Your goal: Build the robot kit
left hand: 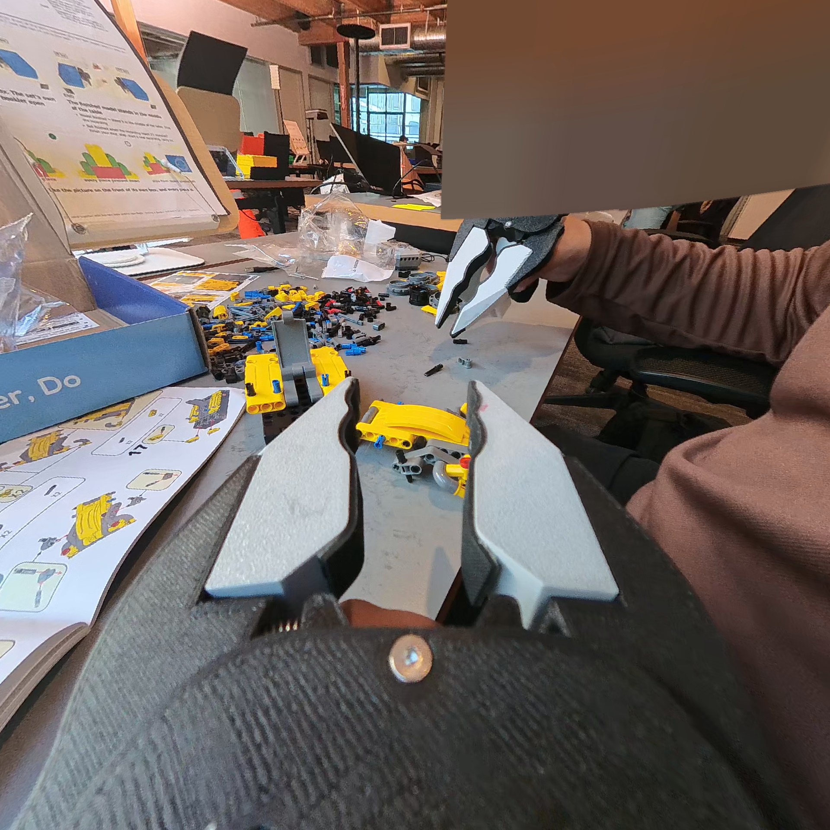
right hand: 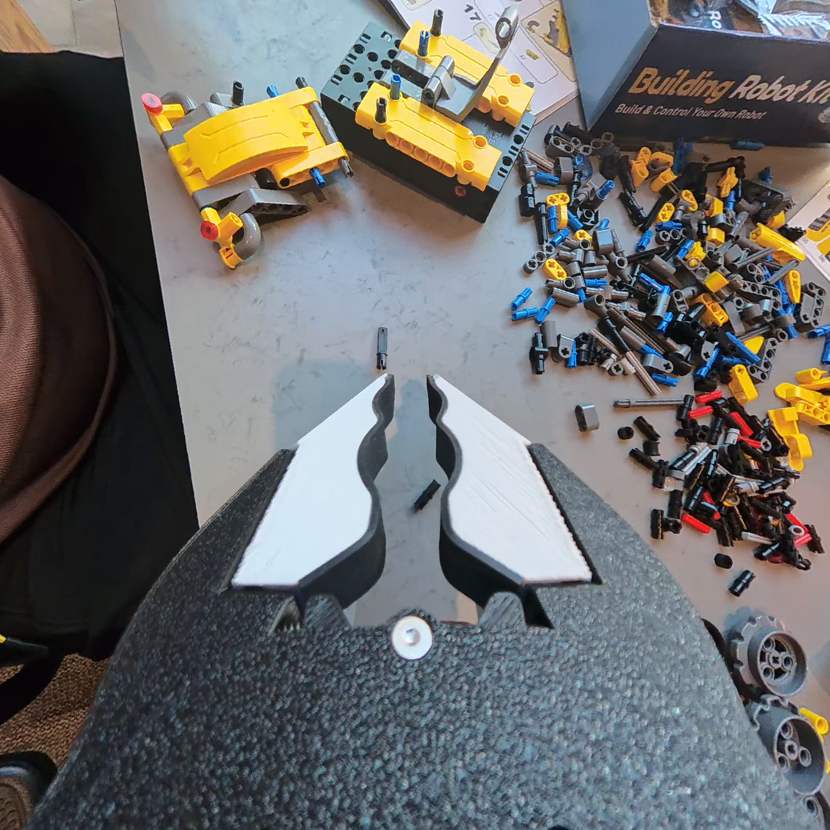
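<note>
Left gripper (left hand: pixel 413 399) is hovering low with jaws spread and empty, nearest the small yellow assembly (left hand: pixel 413 424) lying on the grey table (left hand: pixel 404 539); a larger yellow-and-black block (left hand: pixel 287 386) is sitting just beyond, with an open instruction booklet (left hand: pixel 90 494) and blue box (left hand: pixel 103 355) alongside, in an open office with exposed ceiling beams. Right gripper (right hand: pixel 410 379) is pointing down at the table, jaws slightly apart, gripping nothing; one black pin (right hand: pixel 381 342) is lying just past its tips, another (right hand: pixel 426 495) under its fingers, the loose parts pile (right hand: pixel 673 292) well apart.
</note>
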Action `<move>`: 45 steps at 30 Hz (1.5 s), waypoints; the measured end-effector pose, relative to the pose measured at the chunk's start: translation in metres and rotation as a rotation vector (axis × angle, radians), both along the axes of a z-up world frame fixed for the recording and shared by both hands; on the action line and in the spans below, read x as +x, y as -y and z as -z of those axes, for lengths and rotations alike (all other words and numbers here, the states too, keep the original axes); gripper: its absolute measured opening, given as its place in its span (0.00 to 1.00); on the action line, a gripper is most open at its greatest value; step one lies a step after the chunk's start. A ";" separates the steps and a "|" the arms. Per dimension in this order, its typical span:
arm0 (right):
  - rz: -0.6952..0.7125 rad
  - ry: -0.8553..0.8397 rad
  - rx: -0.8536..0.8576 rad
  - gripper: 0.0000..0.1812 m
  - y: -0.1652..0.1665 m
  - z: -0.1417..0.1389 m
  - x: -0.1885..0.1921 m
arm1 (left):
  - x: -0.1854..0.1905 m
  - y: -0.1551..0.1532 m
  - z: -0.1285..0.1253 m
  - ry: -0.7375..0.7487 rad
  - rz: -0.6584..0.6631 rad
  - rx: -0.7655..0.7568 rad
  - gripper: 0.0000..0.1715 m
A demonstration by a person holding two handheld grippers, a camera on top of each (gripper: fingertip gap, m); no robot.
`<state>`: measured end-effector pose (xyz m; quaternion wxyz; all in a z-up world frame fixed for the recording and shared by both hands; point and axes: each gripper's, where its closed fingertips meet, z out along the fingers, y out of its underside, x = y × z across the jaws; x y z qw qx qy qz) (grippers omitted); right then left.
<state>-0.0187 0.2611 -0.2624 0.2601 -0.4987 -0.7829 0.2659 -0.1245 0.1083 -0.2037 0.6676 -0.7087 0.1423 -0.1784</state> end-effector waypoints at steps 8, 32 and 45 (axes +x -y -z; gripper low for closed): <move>-0.029 0.054 -0.011 0.08 0.012 0.014 -0.006 | 0.000 0.000 0.001 -0.003 -0.002 -0.003 0.26; -0.136 -0.081 -0.016 0.01 0.044 -0.036 -0.022 | 0.009 -0.040 0.012 -0.105 -0.121 -0.278 0.18; -0.311 -0.218 0.290 0.01 0.106 -0.040 -0.034 | 0.075 -0.047 0.021 0.276 0.230 -0.512 0.12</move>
